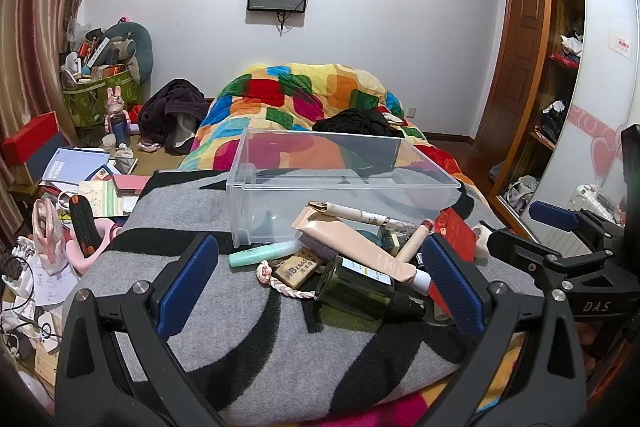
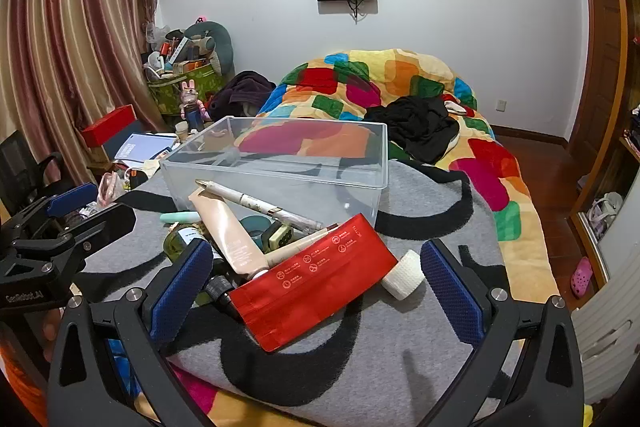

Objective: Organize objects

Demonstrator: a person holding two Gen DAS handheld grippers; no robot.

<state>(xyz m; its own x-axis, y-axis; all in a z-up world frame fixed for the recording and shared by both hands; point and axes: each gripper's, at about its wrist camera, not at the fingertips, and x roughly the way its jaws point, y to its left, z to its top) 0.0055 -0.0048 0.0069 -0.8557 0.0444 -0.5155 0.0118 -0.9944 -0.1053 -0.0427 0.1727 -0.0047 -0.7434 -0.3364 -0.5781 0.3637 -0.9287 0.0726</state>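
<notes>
A clear plastic bin (image 1: 256,203) (image 2: 276,187) stands empty on the grey and black blanket. In front of it lies a pile: a beige tube (image 1: 356,247) (image 2: 232,239), a white pen (image 1: 356,213) (image 2: 256,205), a green bottle (image 1: 356,283), a mint marker (image 1: 260,253), a brown eraser (image 1: 300,267), a braided cord (image 1: 288,287), a red pouch (image 2: 312,279) and a white tape roll (image 2: 404,275). My left gripper (image 1: 320,283) is open around the near side of the pile. My right gripper (image 2: 316,279) is open, with the red pouch between its fingers.
A colourful quilt (image 1: 296,99) and black clothes (image 2: 420,127) lie behind the bin. Cluttered papers and boxes (image 1: 80,179) fill the left side. A wardrobe (image 1: 560,67) stands on the right. Each gripper shows at the edge of the other's view.
</notes>
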